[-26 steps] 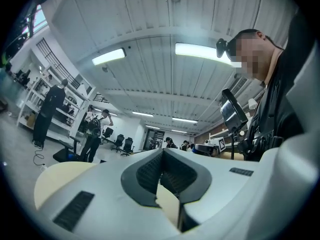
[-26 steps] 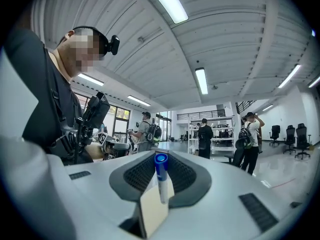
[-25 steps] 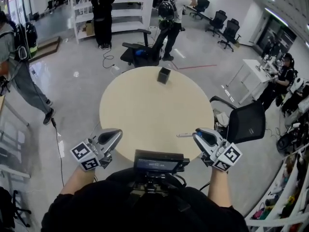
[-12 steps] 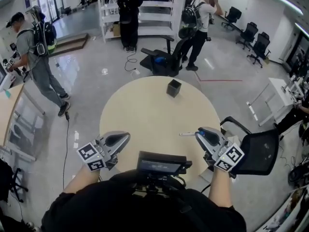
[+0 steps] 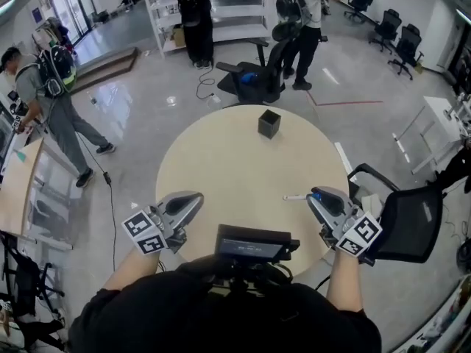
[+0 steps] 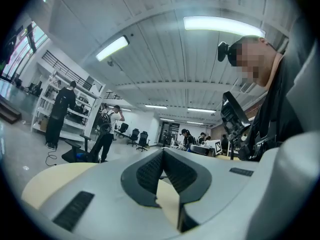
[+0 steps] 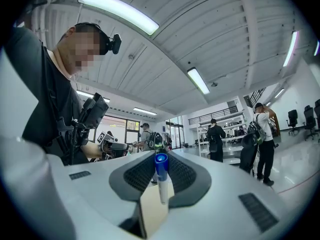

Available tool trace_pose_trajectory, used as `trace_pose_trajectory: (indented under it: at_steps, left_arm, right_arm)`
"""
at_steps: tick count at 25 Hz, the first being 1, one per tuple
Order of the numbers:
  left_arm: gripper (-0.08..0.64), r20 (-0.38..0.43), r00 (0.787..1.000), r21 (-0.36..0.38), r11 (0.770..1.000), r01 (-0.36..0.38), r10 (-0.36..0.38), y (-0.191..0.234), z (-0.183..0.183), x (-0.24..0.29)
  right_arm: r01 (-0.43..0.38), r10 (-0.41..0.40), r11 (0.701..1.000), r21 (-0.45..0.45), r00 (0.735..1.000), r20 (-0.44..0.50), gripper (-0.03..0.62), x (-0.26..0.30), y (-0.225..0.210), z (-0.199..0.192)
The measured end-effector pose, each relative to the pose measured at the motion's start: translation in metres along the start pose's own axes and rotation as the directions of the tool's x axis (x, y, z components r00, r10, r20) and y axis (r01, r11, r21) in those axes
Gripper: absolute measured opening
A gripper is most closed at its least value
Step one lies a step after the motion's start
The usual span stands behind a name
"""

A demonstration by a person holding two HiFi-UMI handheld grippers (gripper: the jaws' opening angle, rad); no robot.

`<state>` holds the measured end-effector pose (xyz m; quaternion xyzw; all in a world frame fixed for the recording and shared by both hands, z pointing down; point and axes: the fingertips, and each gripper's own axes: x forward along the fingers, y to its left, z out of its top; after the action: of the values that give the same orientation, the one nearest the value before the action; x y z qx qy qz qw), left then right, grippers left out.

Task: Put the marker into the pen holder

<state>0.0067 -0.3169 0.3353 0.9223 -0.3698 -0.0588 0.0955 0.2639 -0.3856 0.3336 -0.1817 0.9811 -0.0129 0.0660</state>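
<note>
A black square pen holder (image 5: 269, 123) stands upright near the far edge of the round beige table (image 5: 228, 175). My right gripper (image 5: 313, 195) hovers over the table's near right rim, shut on a white marker (image 5: 295, 197) that sticks out to the left. In the right gripper view the marker (image 7: 161, 184) stands between the jaws of the right gripper (image 7: 160, 165), its blue cap toward the camera. My left gripper (image 5: 197, 197) is at the near left rim, shut with nothing in it; the left gripper view shows the left gripper (image 6: 163, 156) with its pads together.
A black office chair (image 5: 403, 223) stands close to the table's right side, and another chair (image 5: 254, 79) lies beyond its far edge. Two people stand by the white shelves (image 5: 221, 20) at the back; a third person walks at the left, near a wooden desk (image 5: 18, 190).
The head view has shifted, so the room slides in the picture. Both grippers keep their places at the near rim, and the marker stays in the right one.
</note>
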Motion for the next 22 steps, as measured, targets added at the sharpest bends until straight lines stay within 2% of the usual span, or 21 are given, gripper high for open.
trace_pose_trajectory:
  at_steps: [5,9,12,17,22]
  left_arm:
    - [-0.003,-0.007,0.997,-0.035,0.997,0.074,-0.075,0.056,-0.001,0.003]
    - [-0.003,-0.021,0.986,-0.079,0.984,0.161,-0.163,0.106,-0.003,-0.003]
    - [-0.003,-0.014,0.975,-0.081,0.972,0.219,-0.220,0.134,0.003,0.010]
    - [-0.003,0.011,0.971,-0.090,0.967,0.240,-0.240,0.138,-0.003,0.026]
    - [-0.003,0.017,0.981,-0.081,0.978,0.195,-0.194,0.138,-0.002,0.013]
  right_arm:
    - [0.080,-0.080,0.997,-0.007,0.996,-0.027,0.080,0.040,-0.010,-0.011]
    - [0.185,-0.185,0.983,0.000,0.980,-0.070,0.080,0.078,0.002,-0.011]
    - [0.234,-0.234,0.972,-0.002,0.968,-0.087,0.080,0.096,-0.002,-0.007]
    - [0.224,-0.223,0.975,-0.008,0.966,-0.133,0.080,0.106,-0.001,-0.013]
    - [0.171,-0.171,0.985,-0.007,0.977,-0.128,0.080,0.119,-0.004,-0.014]
